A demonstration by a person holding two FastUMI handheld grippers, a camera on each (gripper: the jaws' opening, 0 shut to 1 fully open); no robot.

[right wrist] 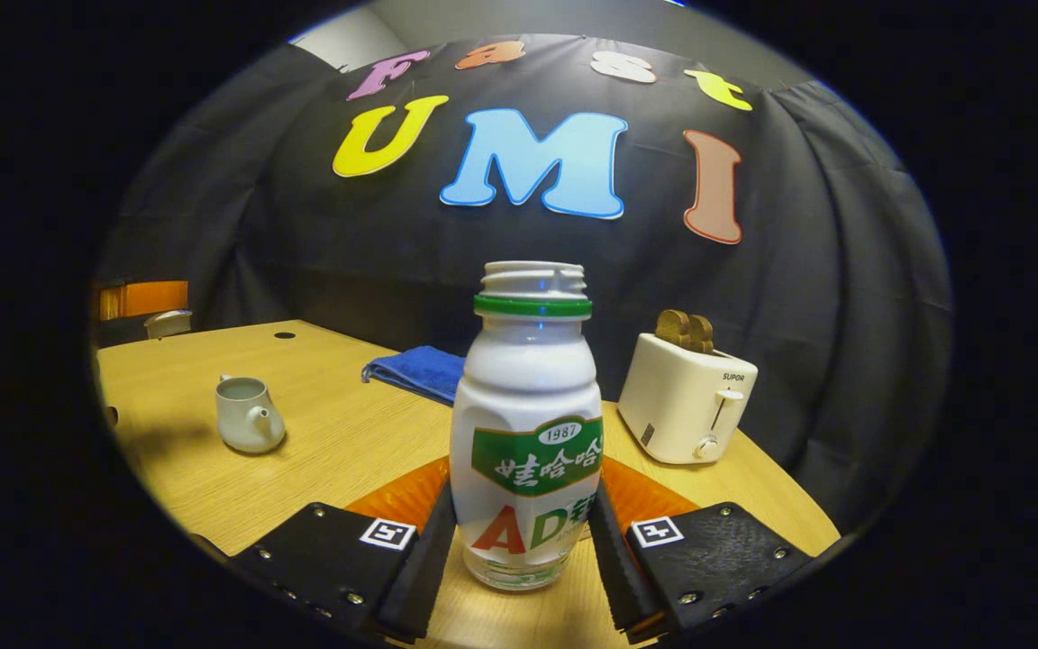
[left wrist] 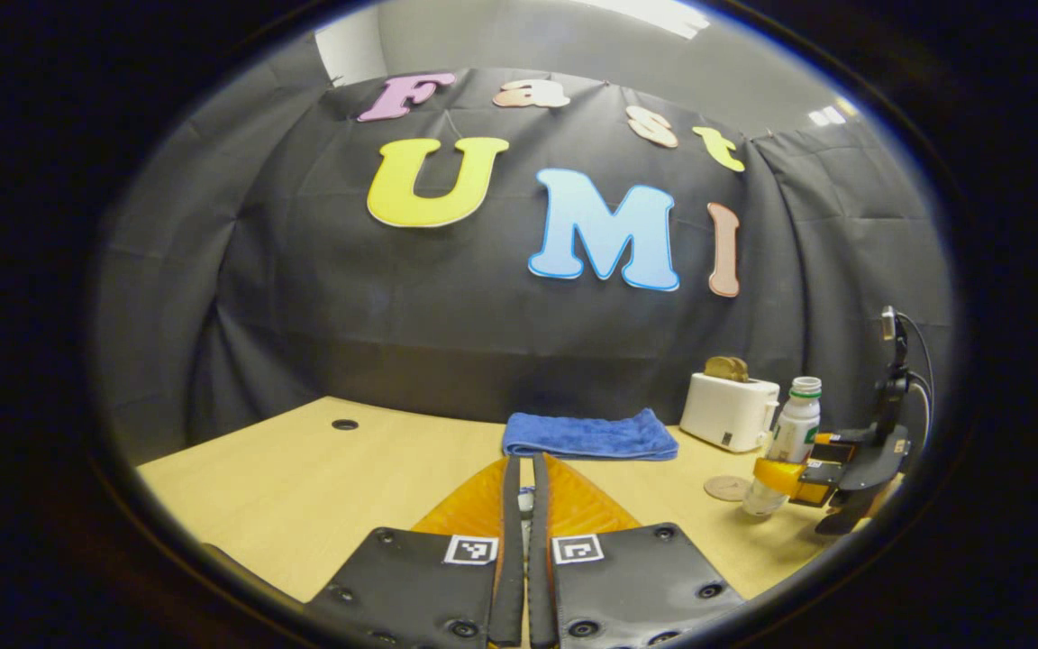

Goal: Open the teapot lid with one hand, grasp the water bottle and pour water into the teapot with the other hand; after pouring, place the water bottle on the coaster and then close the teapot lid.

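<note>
Bottle: the bottle point(right wrist: 528, 424) stands upright on the bench point(right wrist: 339, 442) at 6 o'clock in the right gripper view, uncapped, with a green ring under its threaded neck. In the left gripper view it sits at 4 o'clock point(left wrist: 785, 446).
Right tongs: the right tongs point(right wrist: 523, 541) have one finger pressed to each side of the bottle's lower body, clamped on it. In the left gripper view they reach in from the far right point(left wrist: 780, 476) and grip the bottle low.
Left tongs: the left tongs point(left wrist: 520, 505) are drawn nearly together at 6 o'clock, with a small pale thing in the narrow gap; I cannot tell what it is.
Teapot: the teapot point(right wrist: 247, 413) stands on the bench at 9 o'clock in the right gripper view, lid off, its mouth open, well apart from the bottle.
Coaster: the coaster point(left wrist: 727, 488) lies flat on the bench just beside the bottle's base.
Towel: a folded blue towel point(left wrist: 588, 435) lies at the back of the bench, beyond the left tongs.
Toaster: a white toaster point(right wrist: 686, 397) with bread in its slots stands at 3 o'clock of the bottle.
</note>
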